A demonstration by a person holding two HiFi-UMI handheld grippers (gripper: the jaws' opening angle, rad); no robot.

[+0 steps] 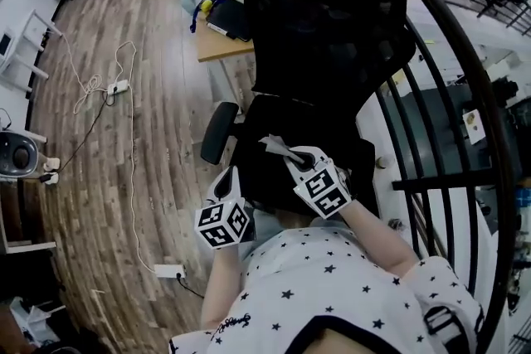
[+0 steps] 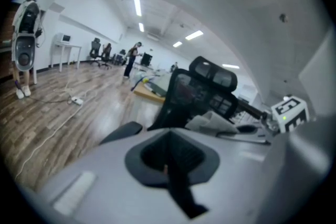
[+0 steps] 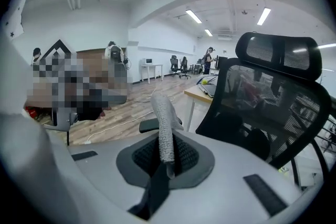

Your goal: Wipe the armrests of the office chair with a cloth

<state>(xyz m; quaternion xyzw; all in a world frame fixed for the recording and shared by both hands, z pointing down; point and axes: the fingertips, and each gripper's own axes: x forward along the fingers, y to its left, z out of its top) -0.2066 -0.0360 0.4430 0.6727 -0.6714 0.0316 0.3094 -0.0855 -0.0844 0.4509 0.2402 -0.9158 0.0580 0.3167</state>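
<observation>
Only the gripper views show the jaws: the right claw (image 3: 167, 157) pinches an upright grey knitted cloth (image 3: 164, 123), and the left claw (image 2: 170, 162) is closed and empty. The head view shows both beside the black mesh office chair (image 1: 332, 21), near its black padded armrest (image 1: 218, 133), with a cluttered wooden counter (image 1: 217, 46) beyond.

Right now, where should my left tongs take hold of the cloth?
Take the cloth by its free end: it stands out as a narrow strip beyond the right tongs, which pinch its base. Come from the left, across the strip. The left tongs are shut, so open first.
</observation>
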